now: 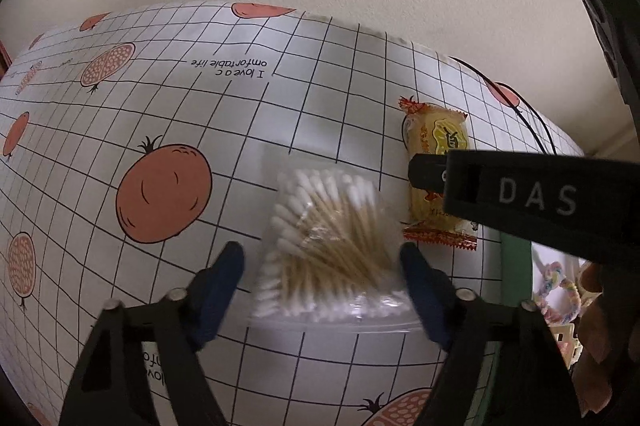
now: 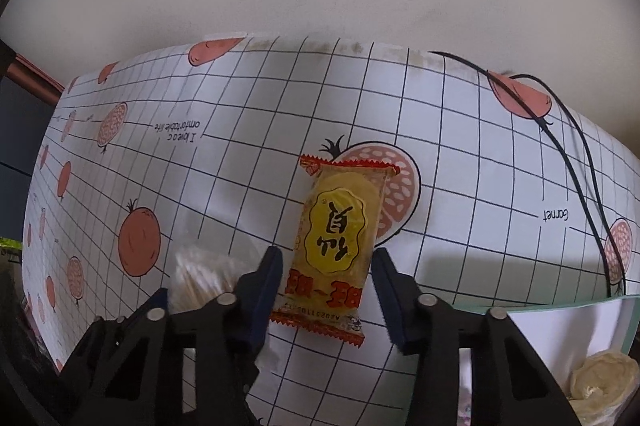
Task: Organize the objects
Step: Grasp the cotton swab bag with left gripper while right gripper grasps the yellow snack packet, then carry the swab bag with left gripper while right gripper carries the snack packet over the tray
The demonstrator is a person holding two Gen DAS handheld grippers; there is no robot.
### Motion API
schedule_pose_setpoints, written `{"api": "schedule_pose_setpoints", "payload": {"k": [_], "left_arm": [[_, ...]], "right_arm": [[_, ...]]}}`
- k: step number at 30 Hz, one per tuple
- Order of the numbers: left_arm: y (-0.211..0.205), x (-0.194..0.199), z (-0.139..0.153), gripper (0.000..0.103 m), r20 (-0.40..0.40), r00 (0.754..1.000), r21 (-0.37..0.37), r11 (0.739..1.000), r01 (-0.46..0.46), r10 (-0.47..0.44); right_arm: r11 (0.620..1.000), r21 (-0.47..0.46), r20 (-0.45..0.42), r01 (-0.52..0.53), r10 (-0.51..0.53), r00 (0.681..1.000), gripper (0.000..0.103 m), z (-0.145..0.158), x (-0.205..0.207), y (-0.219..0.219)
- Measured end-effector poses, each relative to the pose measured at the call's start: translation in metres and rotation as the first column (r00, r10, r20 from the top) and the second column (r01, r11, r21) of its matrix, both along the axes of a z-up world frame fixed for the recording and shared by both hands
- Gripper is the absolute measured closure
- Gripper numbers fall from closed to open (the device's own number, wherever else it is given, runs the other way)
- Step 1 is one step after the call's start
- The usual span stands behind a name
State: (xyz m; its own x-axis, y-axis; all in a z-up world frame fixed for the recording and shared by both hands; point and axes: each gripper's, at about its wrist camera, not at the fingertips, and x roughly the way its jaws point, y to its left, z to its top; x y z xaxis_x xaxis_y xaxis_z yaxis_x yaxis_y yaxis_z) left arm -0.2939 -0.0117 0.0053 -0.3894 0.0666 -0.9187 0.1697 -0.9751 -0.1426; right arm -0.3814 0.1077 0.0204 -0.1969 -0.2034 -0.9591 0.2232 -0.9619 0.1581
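While both grippers hover with jaws open, the snack packet (image 2: 334, 250) lies flat on the bench (image 2: 240, 186), long axis pointing away toward the wall, between the right gripper's (image 2: 326, 266) jaws; the cotton swab bag (image 1: 332, 246) lies just left of it, between the left gripper's (image 1: 322, 262) jaws.

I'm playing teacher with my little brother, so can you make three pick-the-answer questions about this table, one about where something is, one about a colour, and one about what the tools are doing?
1. Where is the snack packet next to the bag of cotton swabs?
A. To its right
B. Under it
C. To its left

2. What colour are the round fruits printed on the tablecloth?
A. Blue
B. Orange-red
C. Green

3. What is the left tool doing?
A. Squeezing the bag shut
B. Open, one finger on each side of the bag
C. Holding the packet in the air

Answers:
1. A, the left tool's camera shows the packet to the right of the bag.
2. B, the fruit drawings are orange-red with black outlines.
3. B, the blue fingers stand apart on either side of the bag. The right tool is open around the packet too.
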Motion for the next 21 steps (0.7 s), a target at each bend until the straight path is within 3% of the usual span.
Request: {"api": "schedule_pose_setpoints", "payload": {"k": [8, 21], "left_arm": [[0.0, 0.002, 0.002, 0.042, 0.004, 1.0, 0.004, 1.0, 0.002, -0.002], [-0.007, 0.023, 0.007, 0.048, 0.025, 0.998, 0.036, 0.998, -0.056, 0.055]], "right_arm": [[1.0, 0.0, 0.009, -0.016, 0.016, 1.0, 0.065, 0.002, 0.006, 0.004], [1.0, -0.014, 0.007, -0.009, 0.01, 1.0, 0.065, 0.017, 0.024, 0.008]]}}
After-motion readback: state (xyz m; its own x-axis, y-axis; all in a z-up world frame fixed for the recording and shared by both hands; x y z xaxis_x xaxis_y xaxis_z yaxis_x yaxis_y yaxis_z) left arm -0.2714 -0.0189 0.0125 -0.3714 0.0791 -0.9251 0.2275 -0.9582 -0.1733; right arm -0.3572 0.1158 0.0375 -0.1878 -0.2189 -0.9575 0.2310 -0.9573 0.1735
